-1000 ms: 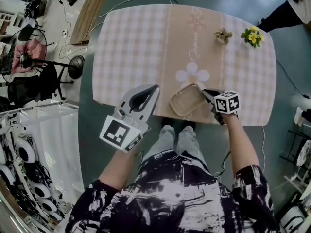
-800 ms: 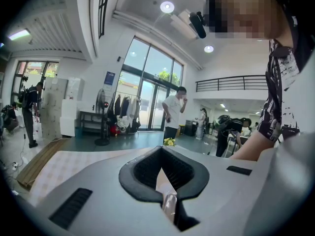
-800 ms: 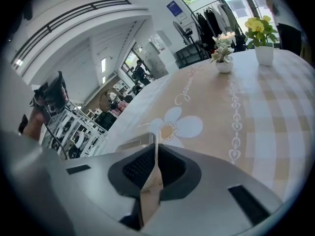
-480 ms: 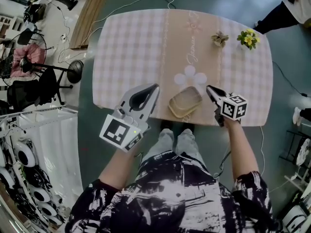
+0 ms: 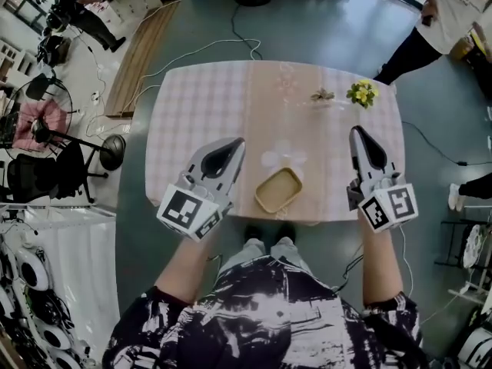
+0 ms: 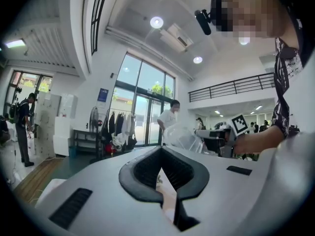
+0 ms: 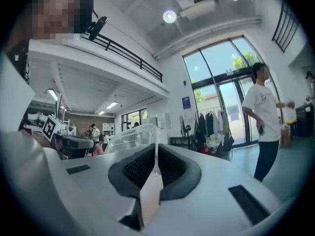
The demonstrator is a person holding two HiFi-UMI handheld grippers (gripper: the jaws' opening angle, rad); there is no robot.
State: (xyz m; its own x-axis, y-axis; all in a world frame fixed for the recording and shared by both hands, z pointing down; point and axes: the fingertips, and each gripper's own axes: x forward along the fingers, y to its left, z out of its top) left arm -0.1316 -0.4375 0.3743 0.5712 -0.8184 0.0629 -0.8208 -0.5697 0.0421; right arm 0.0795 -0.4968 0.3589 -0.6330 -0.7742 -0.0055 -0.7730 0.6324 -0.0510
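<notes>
pink checked tablecloth (image 5: 200, 121), clear container (image 5: 278, 190), yellow flowers (image 5: 360, 92)

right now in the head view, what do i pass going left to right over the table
left gripper → tan tray → small plant → right gripper, shut on a clear plastic container

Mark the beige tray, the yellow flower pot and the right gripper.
beige tray (image 5: 278, 190): head view, bare inner floor.
yellow flower pot (image 5: 360, 92): head view, the blooms.
right gripper (image 5: 357, 132): head view, between its jaw tips.
</notes>
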